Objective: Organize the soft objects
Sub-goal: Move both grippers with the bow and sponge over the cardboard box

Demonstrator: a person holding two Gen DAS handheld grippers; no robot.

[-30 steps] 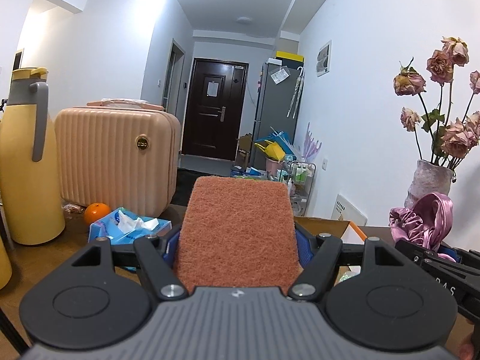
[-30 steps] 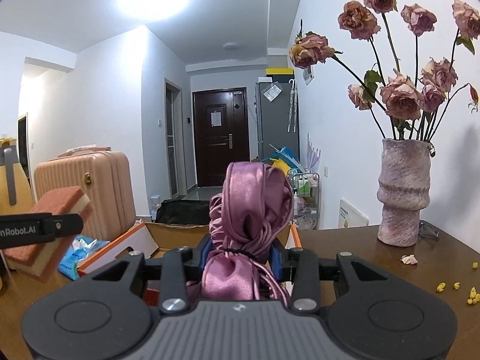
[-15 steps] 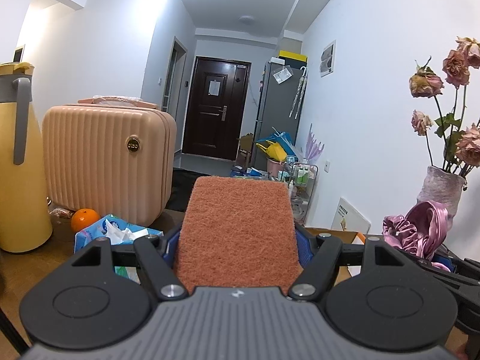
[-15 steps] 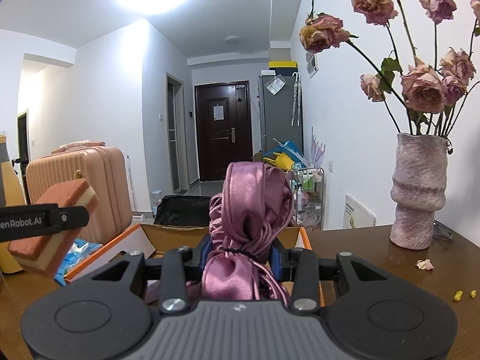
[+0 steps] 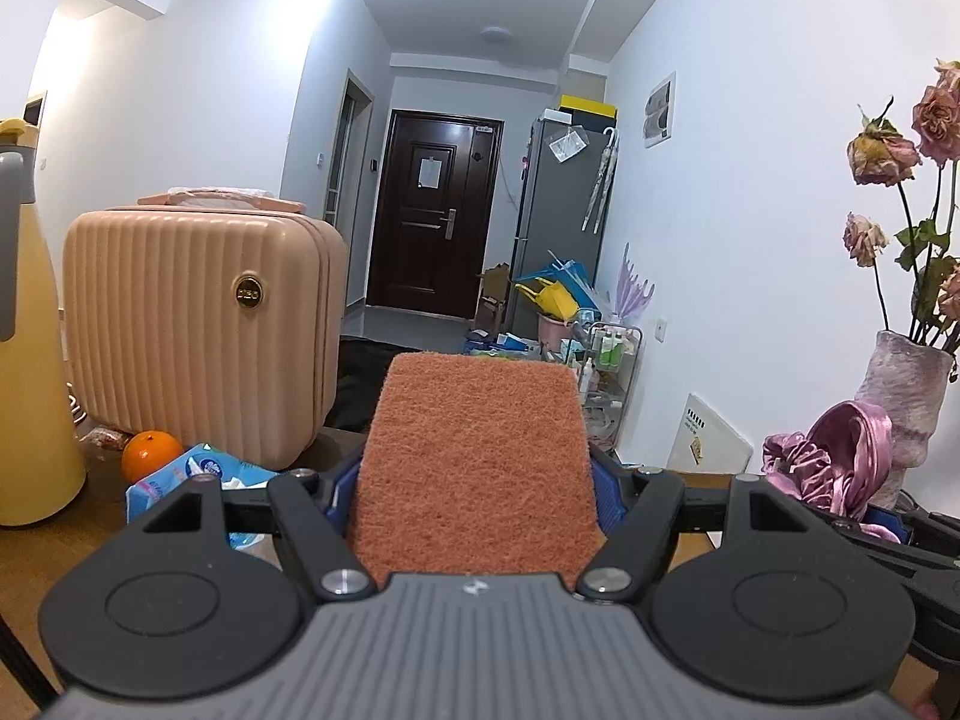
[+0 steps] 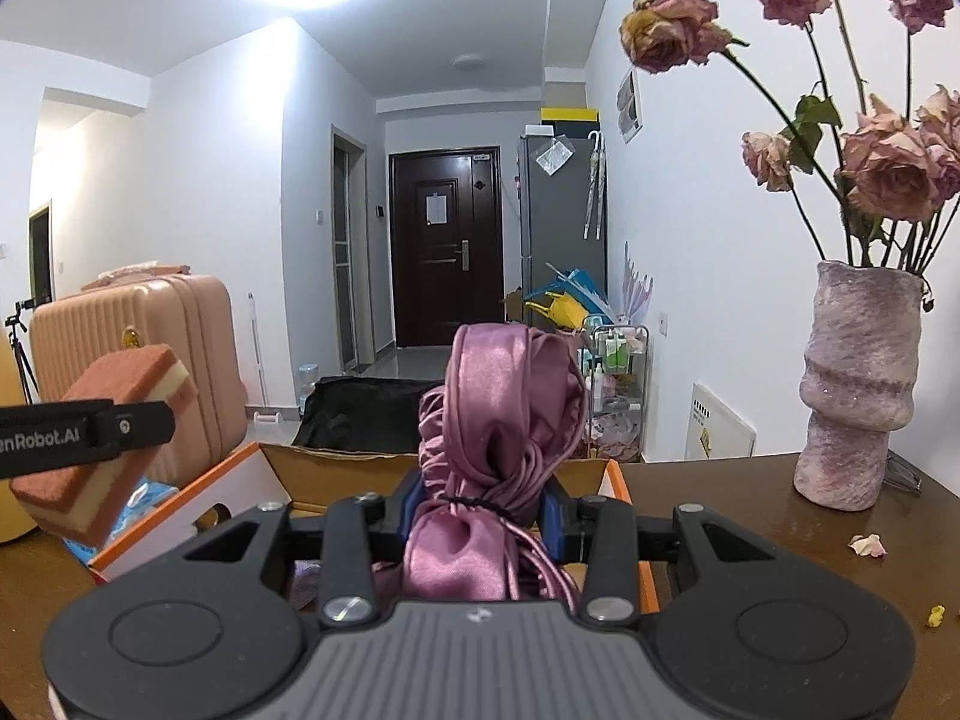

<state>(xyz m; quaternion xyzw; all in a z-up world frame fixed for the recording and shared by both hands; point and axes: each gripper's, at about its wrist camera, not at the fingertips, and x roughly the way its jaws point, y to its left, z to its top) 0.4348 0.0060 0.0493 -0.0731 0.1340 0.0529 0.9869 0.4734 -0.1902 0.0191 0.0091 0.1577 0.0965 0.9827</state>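
Far left on the counter (image 6: 750, 516): yellow jug (image 5: 27, 360), then a peach suitcase (image 5: 198, 324) w/ an orange (image 5: 150, 462) at its foot and a blue tissue pack (image 5: 192, 480) just beside that.

Left tool (image 5: 474, 480) is clamped on the sponge (image 5: 480, 468), held up above the counter; rust scrub face up toward the cam, blue pads pressing both side edges. In the right wrist view the same sponge (image 6: 102, 444) shows tilted, brown layer over cream, hanging left of the cardboard box (image 6: 336, 468) w/ the tool's black finger across it.

Box sits mid-counter, flaps open, orange trim on the edges. Inside mostly hidden by the tool.

Right tool (image 6: 480, 516) is clamped on the purple satin bundle (image 6: 498, 438), a scrunchie-like wad tied w/ a thin black band; it stands up between the blue pads, roughly over the box's near edge. From the left wrist cam the bundle (image 5: 840, 456) shows at right, in front of the vase.

Far right: pinkish vase (image 6: 858, 384) w/ dried roses (image 6: 888, 162) standing on the counter by the wall, well apart from the box. Fallen petal (image 6: 867, 543) and a yellow crumb (image 6: 934, 615) lie on the wood near it.
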